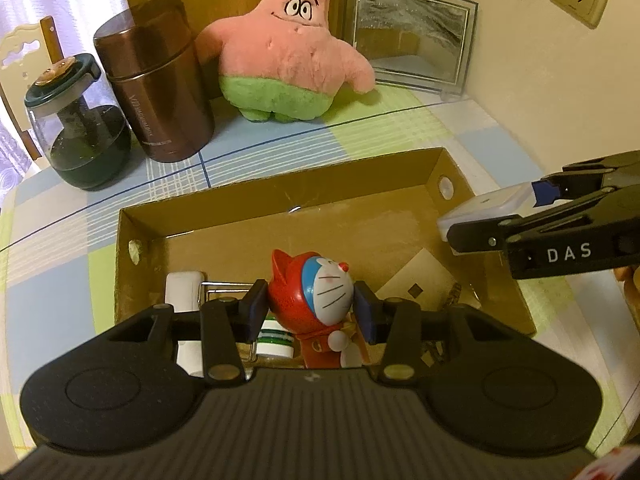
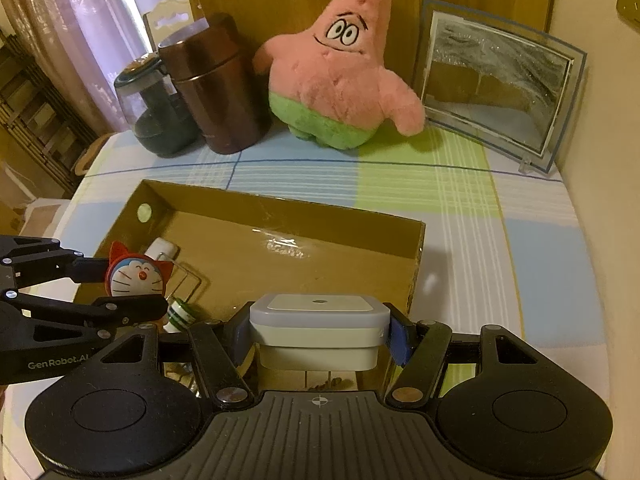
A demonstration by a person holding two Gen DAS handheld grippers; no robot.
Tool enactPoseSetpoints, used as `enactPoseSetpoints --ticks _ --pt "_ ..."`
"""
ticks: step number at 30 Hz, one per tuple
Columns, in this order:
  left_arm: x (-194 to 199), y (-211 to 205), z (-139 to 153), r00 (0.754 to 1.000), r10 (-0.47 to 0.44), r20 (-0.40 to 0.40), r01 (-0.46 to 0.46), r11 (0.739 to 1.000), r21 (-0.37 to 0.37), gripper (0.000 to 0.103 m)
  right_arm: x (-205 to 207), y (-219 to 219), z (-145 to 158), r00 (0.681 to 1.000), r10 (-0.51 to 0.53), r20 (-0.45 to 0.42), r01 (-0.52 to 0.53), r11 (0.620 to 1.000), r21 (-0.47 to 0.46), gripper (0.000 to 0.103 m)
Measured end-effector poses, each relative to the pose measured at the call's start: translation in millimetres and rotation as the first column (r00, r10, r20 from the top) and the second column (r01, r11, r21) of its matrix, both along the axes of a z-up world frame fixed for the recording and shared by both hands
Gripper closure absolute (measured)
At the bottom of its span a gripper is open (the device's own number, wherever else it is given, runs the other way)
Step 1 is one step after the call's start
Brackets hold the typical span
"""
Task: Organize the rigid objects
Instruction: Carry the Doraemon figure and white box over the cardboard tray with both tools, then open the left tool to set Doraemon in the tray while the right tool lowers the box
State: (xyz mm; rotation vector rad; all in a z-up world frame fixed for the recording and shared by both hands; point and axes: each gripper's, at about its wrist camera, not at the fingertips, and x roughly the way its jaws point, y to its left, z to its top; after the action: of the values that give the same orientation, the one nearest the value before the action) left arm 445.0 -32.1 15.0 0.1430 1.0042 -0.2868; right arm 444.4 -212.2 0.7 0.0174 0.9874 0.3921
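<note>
Doraemon figure (image 1: 320, 292), red-hooded with a blue and white face, is pinched at the head between the blue pads of my left gripper (image 1: 311, 312); it hangs above the near left part of the cardboard box (image 1: 288, 188). From my right wrist view the same figure (image 2: 138, 274) appears at the left, held between the black fingers of my left gripper (image 2: 120, 286).

White square box (image 2: 319, 322), flat-topped with a small dark dot at its centre, is clamped at its two sides by my right gripper (image 2: 320, 334), near the box's front edge. In the left wrist view this white square box (image 1: 484, 210) sits in my right gripper (image 1: 504, 216) over the right wall of the cardboard box.

Inside the cardboard box, below the figure: a white oblong piece (image 1: 184, 288), a wire rack (image 1: 224, 286), a green-striped white cap (image 1: 276, 342) and a pale card (image 1: 420, 284) on the floor at right.

On the checked tablecloth (image 2: 460, 208) behind the box, left to right: a dark glass jar (image 1: 80, 136), a brown metal canister (image 1: 160, 88), a pink starfish plush (image 1: 288, 52) and a glass picture frame (image 1: 412, 32).
</note>
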Motion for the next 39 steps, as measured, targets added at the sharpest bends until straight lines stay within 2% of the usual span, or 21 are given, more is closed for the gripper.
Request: enactPoseSetpoints --ticks 10,25,35,39 --pt "16.5 -6.4 -15.7 1.000 -0.008 -0.011 0.008 1.000 0.024 0.063 15.6 2.7 -12.2 1.000 0.000 -0.013 -0.001 1.000 -0.017 0.041" --pt "33.8 -9.9 -37.4 1.000 0.003 -0.027 -0.002 1.000 0.021 0.063 26.7 2.5 -33.7 0.999 -0.009 -0.036 0.009 1.000 -0.013 0.041" --pt "38.2 -12.8 -49.2 0.999 0.001 -0.037 -0.001 1.000 0.018 0.063 30.5 -2.1 -36.7 0.999 -0.018 -0.038 0.018 1.000 -0.013 0.041" --pt "40.8 -14.3 -48.8 1.000 0.005 -0.013 -0.004 1.000 0.030 0.061 31.0 -2.1 -36.9 0.999 -0.019 -0.038 0.019 1.000 -0.010 0.042"
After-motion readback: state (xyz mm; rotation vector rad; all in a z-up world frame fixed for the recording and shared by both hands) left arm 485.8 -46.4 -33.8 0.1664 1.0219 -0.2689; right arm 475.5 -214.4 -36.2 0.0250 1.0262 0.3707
